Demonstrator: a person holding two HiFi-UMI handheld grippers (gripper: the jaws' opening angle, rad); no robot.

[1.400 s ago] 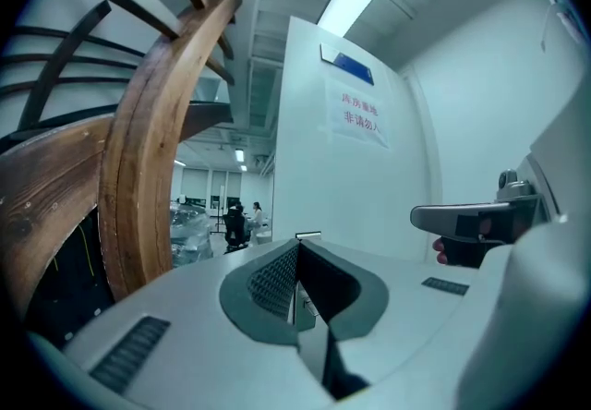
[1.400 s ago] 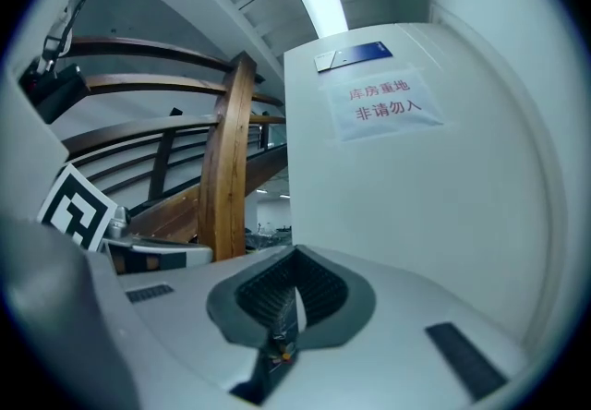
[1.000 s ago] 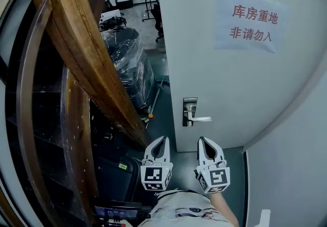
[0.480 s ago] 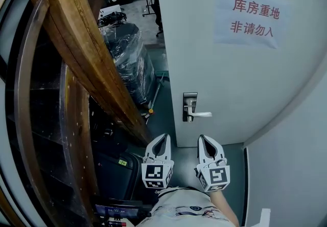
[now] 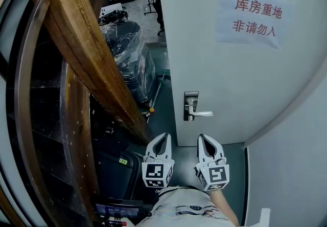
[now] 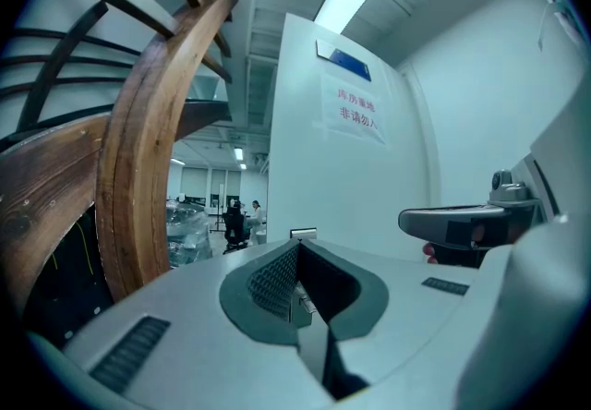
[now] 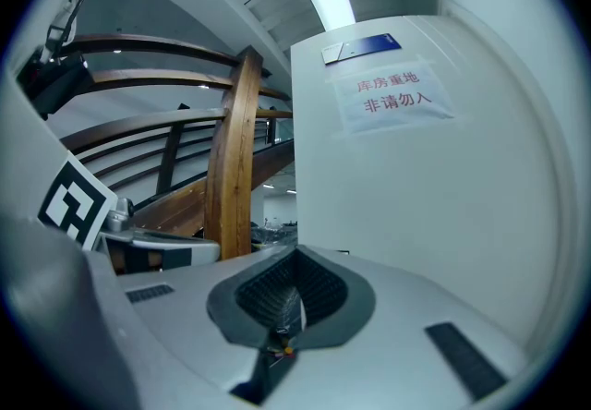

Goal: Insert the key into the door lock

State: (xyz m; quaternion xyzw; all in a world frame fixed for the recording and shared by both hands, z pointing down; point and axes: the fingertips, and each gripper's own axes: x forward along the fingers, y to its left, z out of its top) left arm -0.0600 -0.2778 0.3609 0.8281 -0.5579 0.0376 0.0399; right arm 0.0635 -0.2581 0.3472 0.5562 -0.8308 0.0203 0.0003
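Note:
The white door (image 5: pixel 225 77) bears a metal lock plate (image 5: pixel 190 104) with a lever handle (image 5: pixel 203 114). My two grippers hang side by side below it, a short way off the door. In the head view the left gripper (image 5: pixel 163 137) and right gripper (image 5: pixel 204 139) both point at the door with their jaws together. Between the left gripper's (image 6: pixel 297 247) pads sits a small silvery metal piece (image 6: pixel 301 303) that looks like the key. The right gripper's (image 7: pixel 297 256) pads meet, with only a thin pale sliver at their seam. The lock plate (image 6: pixel 303 234) peeks just over the left jaw tips.
A curved wooden stair rail (image 5: pixel 76 42) rises on the left. Plastic-wrapped goods (image 5: pixel 127 52) stand beyond the door's edge and a black case (image 5: pixel 115 169) lies on the floor. A paper sign (image 5: pixel 253 16) with red characters hangs on the door. A white wall (image 5: pixel 296 164) closes the right side.
The head view has shifted slightly, so the lock plate sits a little higher in the picture. Both grippers keep their places and stay closed.

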